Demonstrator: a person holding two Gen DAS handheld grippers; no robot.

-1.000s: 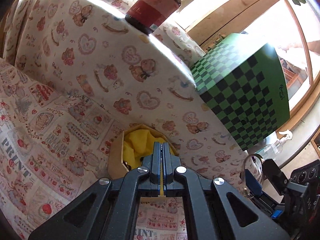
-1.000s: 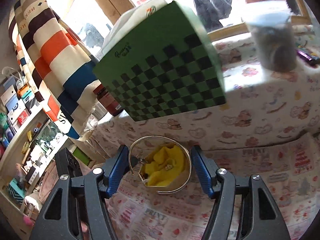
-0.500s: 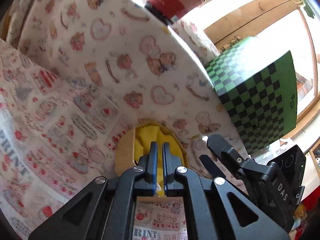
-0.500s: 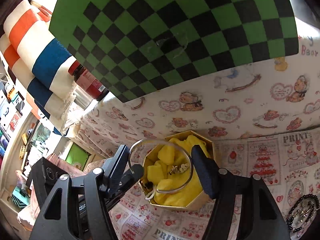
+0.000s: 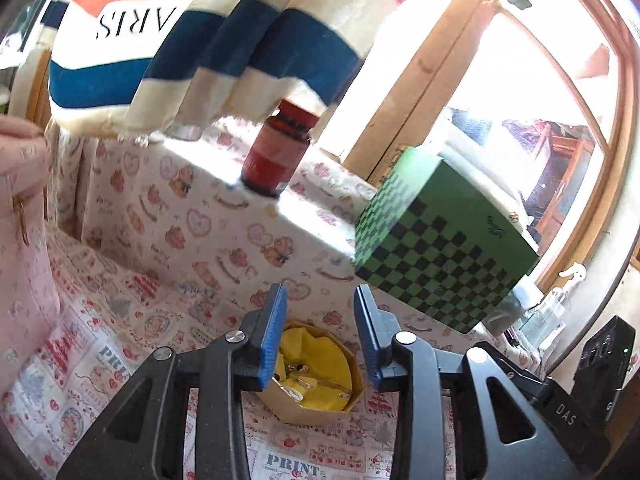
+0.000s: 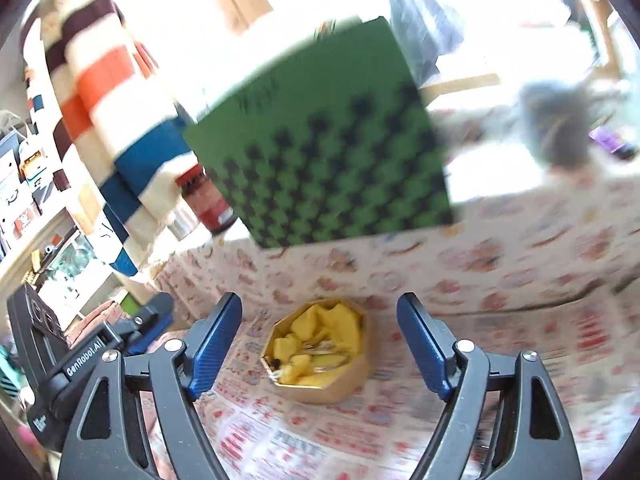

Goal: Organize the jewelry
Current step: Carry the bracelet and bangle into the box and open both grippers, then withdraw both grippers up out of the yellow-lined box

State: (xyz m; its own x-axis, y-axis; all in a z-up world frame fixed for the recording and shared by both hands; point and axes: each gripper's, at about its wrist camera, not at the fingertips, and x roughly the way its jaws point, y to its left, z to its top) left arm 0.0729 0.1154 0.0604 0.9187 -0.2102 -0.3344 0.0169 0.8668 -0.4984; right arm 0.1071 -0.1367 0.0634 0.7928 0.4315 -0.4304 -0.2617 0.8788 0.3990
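Octagonal tan jewelry box, yellow lining, silver bangle inside, both grippers' fingers released, just widened

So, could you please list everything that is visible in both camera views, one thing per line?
gift box: one, tan, octagonal, on the patterned cloth, below both grippers
lining: one, yellow, inside the gift box
bangle: one, silver, lying on the lining
checkered box: one, green and black, on the raised ledge behind
bottle: one, brown with red label, on the ledge
striped towel: one, cream, blue and orange, hanging above the ledge
tablecloth: one, pink bear print, covering the surface
left gripper: black with blue pads, jaws just opened, nothing between them
right gripper: black with blue pads, jaws just opened wider, empty
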